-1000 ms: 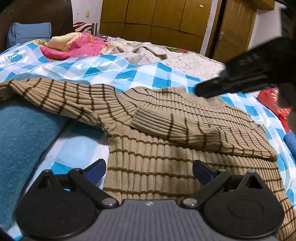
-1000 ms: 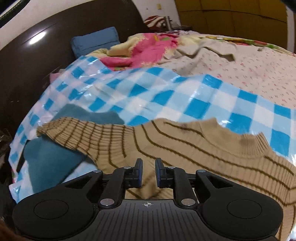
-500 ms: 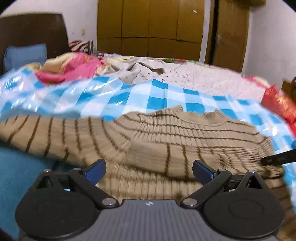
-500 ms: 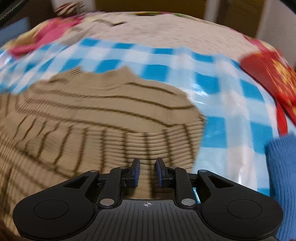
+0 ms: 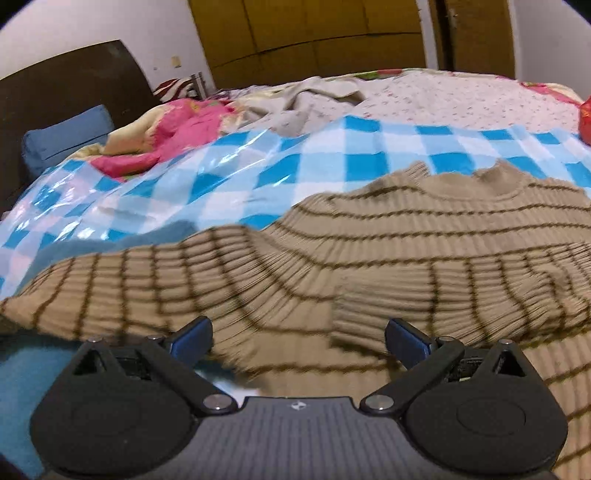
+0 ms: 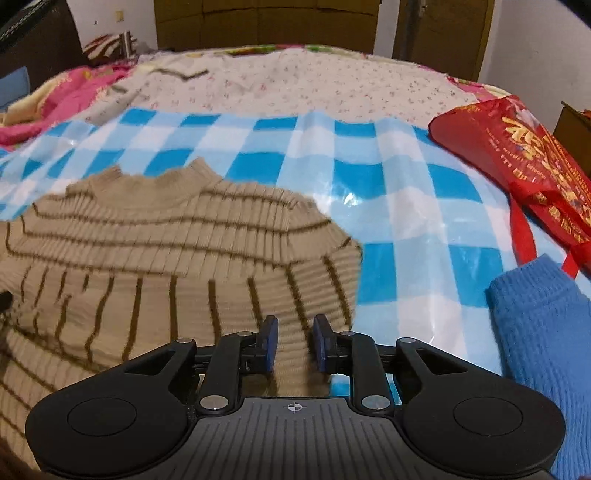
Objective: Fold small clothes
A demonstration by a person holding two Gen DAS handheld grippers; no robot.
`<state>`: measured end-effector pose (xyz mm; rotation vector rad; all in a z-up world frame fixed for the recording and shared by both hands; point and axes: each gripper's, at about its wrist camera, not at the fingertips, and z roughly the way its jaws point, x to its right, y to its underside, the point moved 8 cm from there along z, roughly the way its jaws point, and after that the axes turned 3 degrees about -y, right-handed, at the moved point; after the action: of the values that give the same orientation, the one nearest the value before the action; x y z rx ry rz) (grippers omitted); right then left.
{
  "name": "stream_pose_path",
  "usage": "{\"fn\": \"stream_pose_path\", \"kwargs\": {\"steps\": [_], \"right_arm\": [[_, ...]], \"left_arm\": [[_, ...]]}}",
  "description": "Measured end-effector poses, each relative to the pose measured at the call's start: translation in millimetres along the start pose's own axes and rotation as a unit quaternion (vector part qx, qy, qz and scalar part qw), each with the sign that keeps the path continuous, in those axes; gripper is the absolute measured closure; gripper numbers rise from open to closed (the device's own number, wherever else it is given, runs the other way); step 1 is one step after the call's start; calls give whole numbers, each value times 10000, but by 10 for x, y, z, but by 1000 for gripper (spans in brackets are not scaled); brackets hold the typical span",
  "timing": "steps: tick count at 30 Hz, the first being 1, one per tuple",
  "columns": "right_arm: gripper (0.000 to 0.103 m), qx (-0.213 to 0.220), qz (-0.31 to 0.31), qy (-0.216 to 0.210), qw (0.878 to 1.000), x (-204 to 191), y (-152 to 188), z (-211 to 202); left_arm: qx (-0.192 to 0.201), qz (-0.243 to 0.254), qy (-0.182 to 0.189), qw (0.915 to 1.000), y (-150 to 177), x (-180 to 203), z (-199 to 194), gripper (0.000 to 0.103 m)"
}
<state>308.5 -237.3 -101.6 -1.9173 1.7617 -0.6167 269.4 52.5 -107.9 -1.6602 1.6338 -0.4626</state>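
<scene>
Nearest in the left wrist view we see the left gripper (image 5: 298,334) with its blue fingers (image 5: 192,335) spread wide apart, nothing between them, hovering low over the striped sweater (image 5: 369,258). The tan knit with dark brown stripes lies flat on the blue checked sheet (image 5: 280,173), collar (image 5: 461,181) toward the far side. One sleeve (image 5: 122,284) stretches out to the left over a teal cloth (image 5: 22,373); the other sleeve (image 5: 461,295) is folded across the chest, its cuff near the middle. The knit here is motion-blurred, so we cannot say whether the left fingers touch it.

In the right wrist view the right gripper (image 6: 295,345) has its fingers (image 6: 269,343) drawn close with a narrow gap between them, and sweater fabric (image 6: 166,266) sits in that gap at the folded shoulder edge; it looks like a loose pinch, but we can't confirm firm contact. Just to the right lies a blue knit garment (image 6: 543,339), near the sweater but apart from it. Beyond it a red bag (image 6: 517,155) with gold print rests on the checked sheet (image 6: 406,206).

Farther back we see a floral bedsheet (image 6: 314,85) and a pink blanket (image 5: 173,136) bunched at left. A blue pillow (image 5: 66,136) leans on the dark headboard (image 5: 74,85), and a wooden wardrobe (image 5: 314,33) stands against the far wall.
</scene>
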Motion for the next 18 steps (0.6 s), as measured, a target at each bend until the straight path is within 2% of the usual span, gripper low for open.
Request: {"fn": "stream_pose_path", "kwargs": {"steps": [2, 3, 5, 7, 11, 15, 18], "right_arm": [[81, -173, -227, 135, 9995, -69, 38, 36], [81, -135, -283, 227, 9993, -100, 15, -2], [81, 40, -299, 138, 9994, -210, -49, -130], [80, 241, -481, -110, 9985, -417, -113, -266], [78, 349, -1073, -1010, 9885, -1151, -130, -351], [66, 307, -1745, -1690, 9696, -1945, -120, -232], [66, 231, -2293, -1920, 9539, -2358, -37, -157]], "left_arm": [[-68, -80, -47, 9999, 65, -98, -50, 0], [-70, -162, -54, 9998, 111, -161, -103, 0], [-82, -339, -73, 9994, 223, -291, -212, 0], [-124, -553, -70, 9984, 326, -395, -290, 0], [-232, -853, 87, 9961, 537, -498, -419, 0], [-23, -703, 27, 9975, 598, -500, -469, 0], [95, -688, 134, 9975, 595, -513, -457, 0]]}}
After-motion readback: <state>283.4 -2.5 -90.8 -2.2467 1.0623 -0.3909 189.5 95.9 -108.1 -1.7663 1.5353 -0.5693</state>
